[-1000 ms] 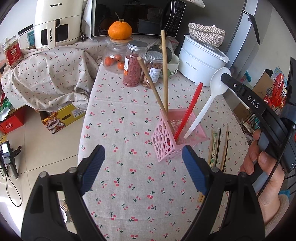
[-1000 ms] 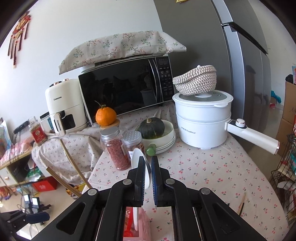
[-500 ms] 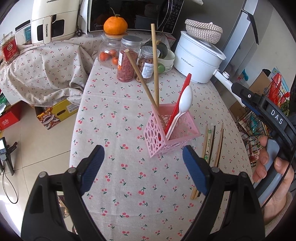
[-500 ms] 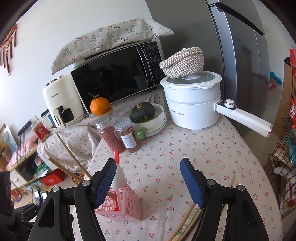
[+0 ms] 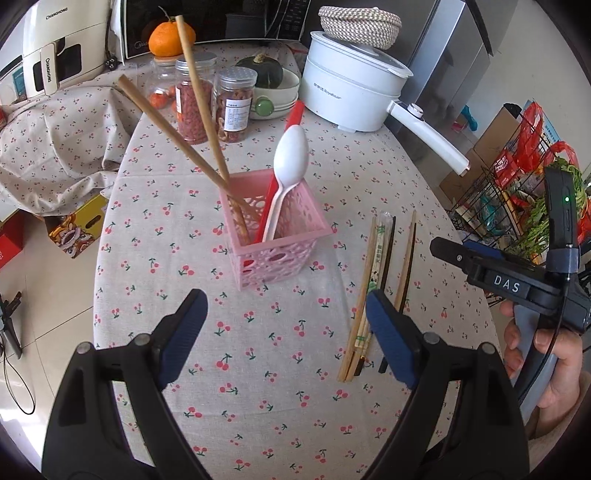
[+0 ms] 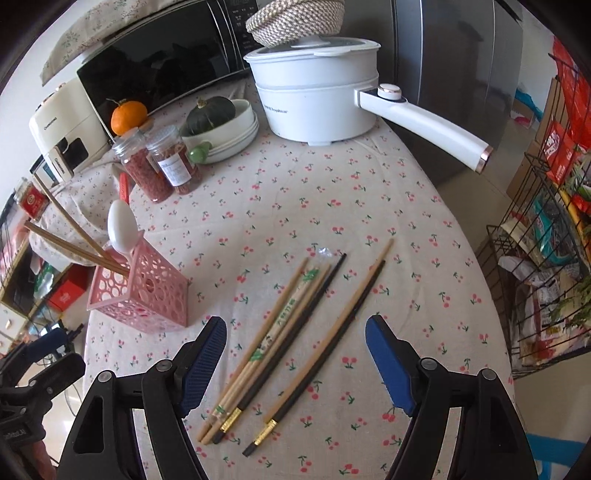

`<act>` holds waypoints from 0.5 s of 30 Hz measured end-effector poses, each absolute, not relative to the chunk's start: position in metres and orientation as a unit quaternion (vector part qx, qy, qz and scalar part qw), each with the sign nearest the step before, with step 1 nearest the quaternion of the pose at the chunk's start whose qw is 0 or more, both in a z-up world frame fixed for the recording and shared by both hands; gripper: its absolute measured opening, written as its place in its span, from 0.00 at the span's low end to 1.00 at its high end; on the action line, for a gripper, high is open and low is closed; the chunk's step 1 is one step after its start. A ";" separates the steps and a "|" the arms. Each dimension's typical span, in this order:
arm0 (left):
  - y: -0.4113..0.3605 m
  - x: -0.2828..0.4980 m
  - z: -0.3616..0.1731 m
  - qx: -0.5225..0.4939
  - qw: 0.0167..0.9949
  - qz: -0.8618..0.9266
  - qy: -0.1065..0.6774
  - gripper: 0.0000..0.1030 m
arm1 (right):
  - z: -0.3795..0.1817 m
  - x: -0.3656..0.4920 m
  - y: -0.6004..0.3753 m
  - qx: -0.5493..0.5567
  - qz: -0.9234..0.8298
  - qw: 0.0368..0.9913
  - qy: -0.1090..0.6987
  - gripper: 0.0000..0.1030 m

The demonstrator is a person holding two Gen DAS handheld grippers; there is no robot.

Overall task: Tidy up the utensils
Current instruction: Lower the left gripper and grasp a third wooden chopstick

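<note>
A pink perforated basket stands on the cherry-print tablecloth. It holds a white spoon, a red utensil and two long wooden chopsticks. Several loose chopsticks, light and dark, lie on the cloth right of the basket. My left gripper is open and empty, just short of the basket. My right gripper hovers over the loose chopsticks, its jaws opening and holding nothing. A hand holds it at the right.
At the back stand a white electric pot with a long handle, two jars, a bowl with a green squash, an orange and a microwave. A wire rack stands beyond the table's right edge.
The right gripper opened and let go of the white spoon, which now stands in the basket. It then tipped down over the loose chopsticks. The left gripper shifted right.
</note>
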State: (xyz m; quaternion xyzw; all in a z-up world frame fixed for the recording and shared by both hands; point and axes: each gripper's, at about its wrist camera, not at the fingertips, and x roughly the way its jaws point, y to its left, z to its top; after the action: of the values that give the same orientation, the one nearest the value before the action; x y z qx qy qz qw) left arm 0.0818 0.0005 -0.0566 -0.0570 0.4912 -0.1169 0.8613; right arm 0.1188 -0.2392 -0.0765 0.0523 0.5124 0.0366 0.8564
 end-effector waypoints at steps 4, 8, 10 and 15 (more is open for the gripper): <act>-0.022 0.079 -0.062 -0.039 0.854 -0.128 0.502 0.85 | -0.087 0.110 -0.260 0.055 0.029 0.842 0.536 0.77; -0.046 0.077 -0.069 -0.013 0.846 -0.142 0.514 0.85 | -0.095 0.102 -0.282 0.060 0.018 0.832 0.551 0.77; -0.057 0.078 -0.072 -0.003 0.842 -0.149 0.519 0.85 | -0.098 0.100 -0.292 0.065 0.014 0.828 0.557 0.77; -0.085 0.087 -0.079 0.018 0.832 -0.162 0.530 0.81 | -0.105 0.096 -0.314 0.071 0.001 0.819 0.569 0.78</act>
State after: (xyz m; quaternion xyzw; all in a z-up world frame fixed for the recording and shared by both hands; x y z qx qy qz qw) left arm 0.0869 -0.0855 -0.0794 0.0177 0.5302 -0.1615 0.8322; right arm 0.0964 -0.3137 -0.1054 0.0711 0.5688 0.0012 0.8194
